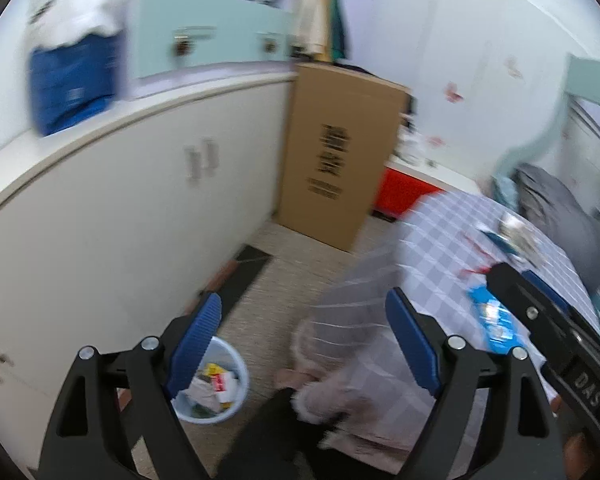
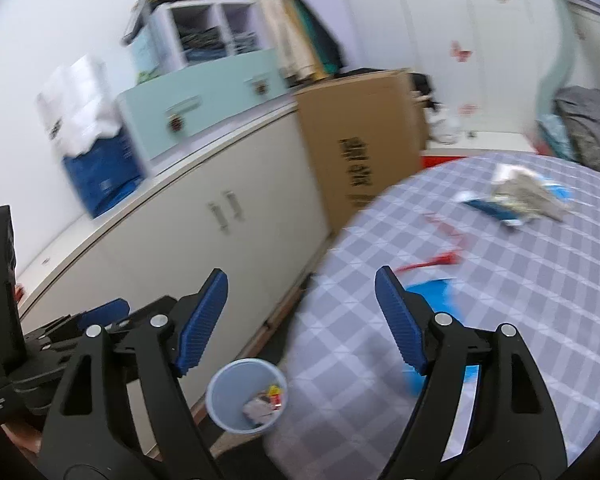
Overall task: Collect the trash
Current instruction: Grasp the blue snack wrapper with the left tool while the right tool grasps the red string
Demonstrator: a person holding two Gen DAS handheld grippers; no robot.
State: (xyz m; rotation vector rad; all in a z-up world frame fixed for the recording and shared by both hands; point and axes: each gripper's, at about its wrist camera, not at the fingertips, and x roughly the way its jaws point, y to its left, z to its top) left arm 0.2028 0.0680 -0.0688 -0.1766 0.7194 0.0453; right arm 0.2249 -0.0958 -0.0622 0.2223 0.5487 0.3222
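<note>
Both the left gripper [image 1: 304,320] and right gripper [image 2: 300,300] hang apart and empty; the bin [image 2: 220,400] on the floor already holds scraps, while wrappers [image 2: 516,196] remain on the table [image 2: 540,300].

The letters "DAS" are printed in white on the black body of the right gripper [image 1: 540,322] seen in the left wrist view, while the black print on the cardboard box [image 1: 336,152] is too blurred to be read.

Left tool [image 1: 304,322] gapes empty above the trash bin [image 1: 216,384].
</note>
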